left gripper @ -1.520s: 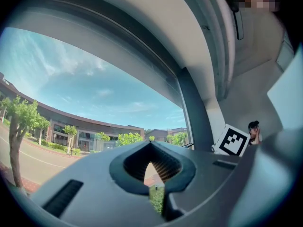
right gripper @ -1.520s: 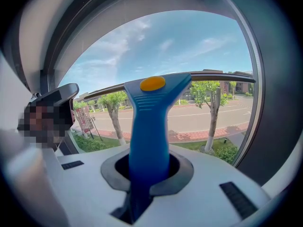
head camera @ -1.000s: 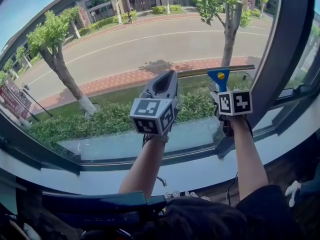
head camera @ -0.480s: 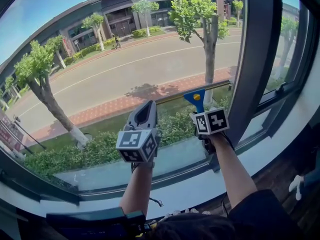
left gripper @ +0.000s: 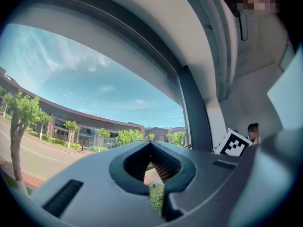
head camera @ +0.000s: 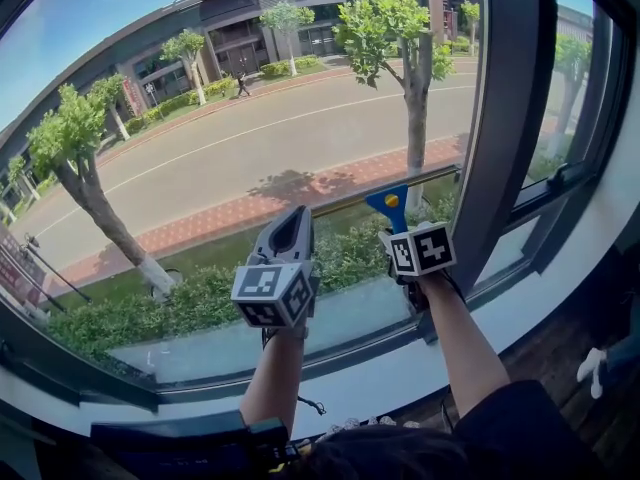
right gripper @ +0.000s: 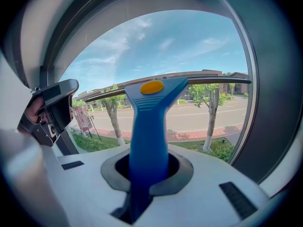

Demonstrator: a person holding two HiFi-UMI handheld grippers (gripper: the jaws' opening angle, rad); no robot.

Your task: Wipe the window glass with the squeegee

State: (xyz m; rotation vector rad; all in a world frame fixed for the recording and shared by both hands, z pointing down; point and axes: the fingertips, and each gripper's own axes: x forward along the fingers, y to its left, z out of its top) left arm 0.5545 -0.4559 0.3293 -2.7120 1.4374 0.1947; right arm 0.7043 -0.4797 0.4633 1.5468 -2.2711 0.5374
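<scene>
Behind right hand-held gripper (head camera: 405, 236), squeegee handle (head camera: 390, 205)

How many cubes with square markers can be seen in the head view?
2. One cube is on the left gripper, low at centre. The other cube is on the right gripper, which holds the squeegee. None seems hidden.

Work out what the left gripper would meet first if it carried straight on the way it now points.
Most likely the window glass: the left gripper, shut and empty, points at the pane, though how far off it is remains unclear.
</scene>
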